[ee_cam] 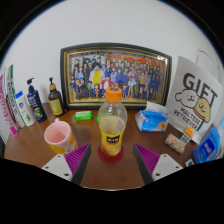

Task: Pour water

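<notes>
**Bottle stands between the spread fingers on the wooden counter**

The tool (113,160) is held with its two fingers (78,163) apart, purple pads facing inward. A clear plastic bottle (112,128) with an orange cap stands upright on the counter (110,172) in the gap between them, with space visible at either side, so neither finger presses on it. The bottle carries a yellow label and holds orange-red liquid in its lower part.

Just left of the bottle, near the left finger, stands a pink cup (58,135), upright and open at the top. Behind the cup lies a small green object (83,116). To the right of the bottle sits a blue and white packet (153,120), and beyond that a white bag printed "GIFT" (193,100).

Further left, several tubes and pump bottles (32,102) stand by the wall. At the back, a framed group photograph (115,74) leans against the white wall.
</notes>
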`<state>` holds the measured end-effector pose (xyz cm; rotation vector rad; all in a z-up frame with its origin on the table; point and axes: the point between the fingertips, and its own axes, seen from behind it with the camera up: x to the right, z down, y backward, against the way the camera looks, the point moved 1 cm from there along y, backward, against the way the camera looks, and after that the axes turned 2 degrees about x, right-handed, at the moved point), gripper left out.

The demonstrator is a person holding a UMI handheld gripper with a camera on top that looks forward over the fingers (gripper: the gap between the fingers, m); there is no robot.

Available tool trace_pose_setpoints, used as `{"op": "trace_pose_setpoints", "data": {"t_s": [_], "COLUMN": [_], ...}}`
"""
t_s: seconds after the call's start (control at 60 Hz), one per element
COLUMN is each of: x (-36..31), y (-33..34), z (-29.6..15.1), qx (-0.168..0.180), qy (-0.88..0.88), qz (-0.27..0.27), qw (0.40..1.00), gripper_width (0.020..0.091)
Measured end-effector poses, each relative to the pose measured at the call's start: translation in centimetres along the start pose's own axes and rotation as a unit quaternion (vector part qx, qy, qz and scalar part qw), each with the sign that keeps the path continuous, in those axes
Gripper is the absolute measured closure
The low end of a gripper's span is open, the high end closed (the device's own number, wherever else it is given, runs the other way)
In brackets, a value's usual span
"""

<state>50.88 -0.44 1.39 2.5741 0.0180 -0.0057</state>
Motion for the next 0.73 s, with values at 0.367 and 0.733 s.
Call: {"op": "trace_pose_setpoints", "data": {"t_s": [0.367,0.733], "x": [-5.4,-7.0], "y": [17.3,21.7], "z": [1.8,2.9], "qx": [-0.039,-0.037], "qy": [-0.005,-0.005], "qz": [0.040,0.053], "qw": [0.998,0.998], "gripper_width": [0.0254,0.0255]}}
